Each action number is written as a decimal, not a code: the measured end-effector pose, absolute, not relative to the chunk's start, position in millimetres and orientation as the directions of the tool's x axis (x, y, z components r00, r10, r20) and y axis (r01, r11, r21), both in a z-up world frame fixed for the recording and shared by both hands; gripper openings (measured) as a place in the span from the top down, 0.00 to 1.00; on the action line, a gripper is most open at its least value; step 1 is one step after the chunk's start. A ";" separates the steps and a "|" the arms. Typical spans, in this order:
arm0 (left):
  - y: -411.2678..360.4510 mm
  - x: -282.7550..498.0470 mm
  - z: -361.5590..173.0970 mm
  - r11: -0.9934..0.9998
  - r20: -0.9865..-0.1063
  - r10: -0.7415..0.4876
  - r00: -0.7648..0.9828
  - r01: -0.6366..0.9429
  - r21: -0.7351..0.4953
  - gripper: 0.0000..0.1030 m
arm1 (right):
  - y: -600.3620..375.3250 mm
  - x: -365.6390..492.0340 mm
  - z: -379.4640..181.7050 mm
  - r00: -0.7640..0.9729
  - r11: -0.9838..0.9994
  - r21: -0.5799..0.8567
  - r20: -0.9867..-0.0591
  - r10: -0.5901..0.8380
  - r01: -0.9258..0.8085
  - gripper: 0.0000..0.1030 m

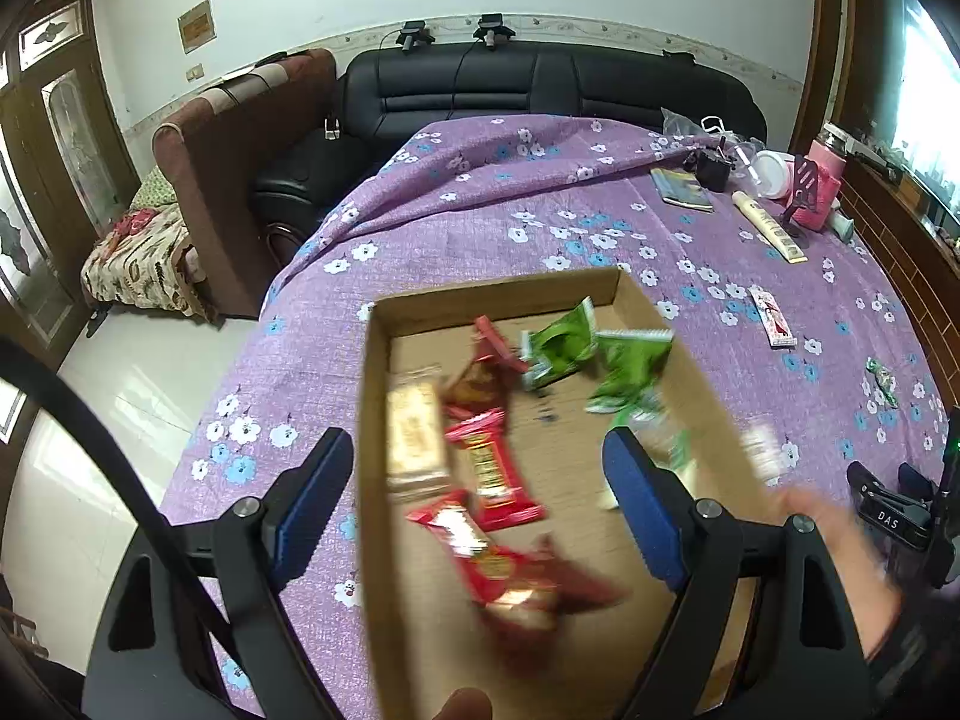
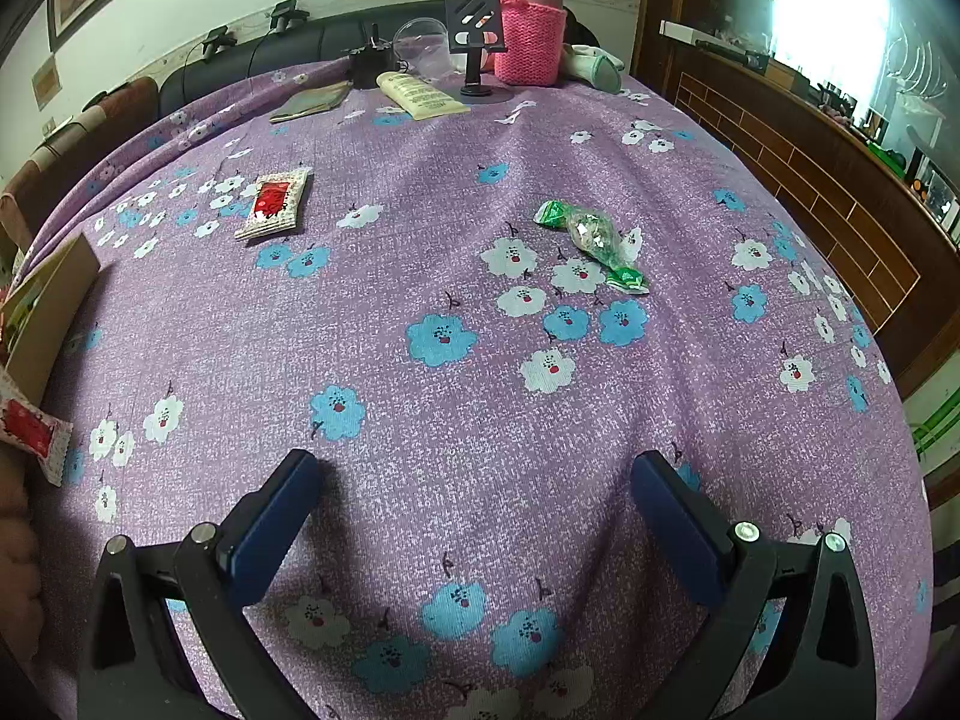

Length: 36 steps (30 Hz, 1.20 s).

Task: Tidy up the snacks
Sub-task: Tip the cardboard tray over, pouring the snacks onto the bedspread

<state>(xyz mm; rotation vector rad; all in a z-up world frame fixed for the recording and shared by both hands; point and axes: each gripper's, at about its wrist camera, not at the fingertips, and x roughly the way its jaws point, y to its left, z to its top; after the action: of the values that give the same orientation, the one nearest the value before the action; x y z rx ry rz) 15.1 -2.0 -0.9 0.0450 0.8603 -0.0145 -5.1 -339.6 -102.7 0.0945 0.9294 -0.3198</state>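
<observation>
A shallow cardboard box [image 1: 624, 288] sits on the purple flowered tablecloth and holds several red [image 1: 498, 480], green [image 1: 564, 348] and tan [image 1: 414, 438] snack packets. My left gripper [image 1: 477, 450] is open above the box, its fingers straddling the box's left part. My right gripper [image 2: 474, 480] is open and empty above bare cloth. Ahead of it lie a white-and-red packet [image 2: 273, 204] and a green wrapped candy [image 2: 591, 243]. Another red-and-white packet [image 2: 30, 429] shows at the left edge, next to the box corner [image 2: 54, 306].
At the table's far end stand a pink knit-covered flask [image 2: 534, 24], a black phone stand [image 2: 477, 36], a cream tube [image 2: 420, 96], a booklet [image 2: 312, 102] and a plastic cup. A black sofa [image 1: 540, 84] is behind the table. A brick-patterned wall is to the right.
</observation>
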 end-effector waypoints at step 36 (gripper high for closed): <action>24.0 3.2 18.7 0.999 -0.776 0.026 0.630 -0.051 -0.008 0.26 | -339.5 -5.3 -103.0 0.557 0.949 -0.057 -0.798 -0.231 0.311 0.00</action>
<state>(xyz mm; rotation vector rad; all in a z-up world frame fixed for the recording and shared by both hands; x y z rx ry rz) 3.2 24.0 18.7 -0.0303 0.8885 0.0439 -5.3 -339.5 -103.0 0.0946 0.9270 -0.3205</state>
